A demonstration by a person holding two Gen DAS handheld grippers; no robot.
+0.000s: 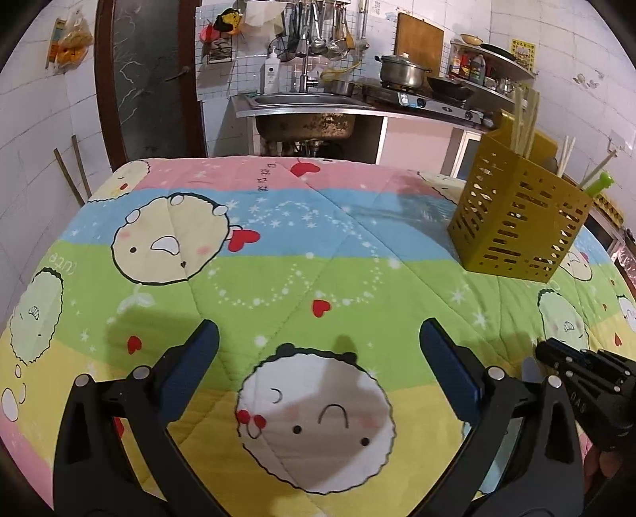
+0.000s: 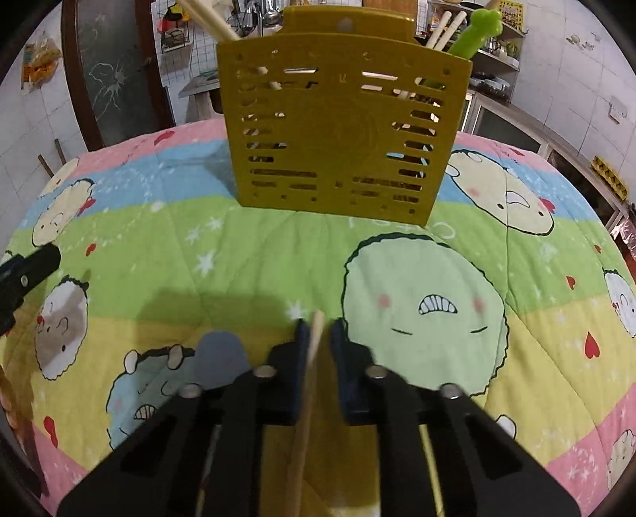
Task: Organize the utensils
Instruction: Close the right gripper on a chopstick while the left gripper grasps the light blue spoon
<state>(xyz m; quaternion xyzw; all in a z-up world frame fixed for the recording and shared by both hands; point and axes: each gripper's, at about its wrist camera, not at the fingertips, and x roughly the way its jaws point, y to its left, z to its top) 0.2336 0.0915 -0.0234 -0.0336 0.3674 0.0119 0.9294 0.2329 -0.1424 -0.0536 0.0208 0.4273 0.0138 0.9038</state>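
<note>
A mustard-yellow slotted utensil holder (image 2: pixel 338 131) stands upright on the cartoon-print quilt, straight ahead in the right wrist view and at the right in the left wrist view (image 1: pixel 516 222). It holds pale chopsticks (image 1: pixel 524 115) and a green-handled utensil (image 2: pixel 475 32). My right gripper (image 2: pixel 318 330) is shut on a pale wooden chopstick (image 2: pixel 306 397) that runs back between the fingers, a short way in front of the holder. My left gripper (image 1: pixel 318 350) is open and empty above the quilt. The right gripper's body (image 1: pixel 588 381) shows at the left wrist view's right edge.
The quilt (image 1: pixel 278 254) covers the whole table. Behind it are a steel sink (image 1: pixel 302 103), a stove with a pot (image 1: pixel 401 71) and a wok, hanging ladles, and a shelf at the right. A dark door (image 1: pixel 151 79) stands at the back left.
</note>
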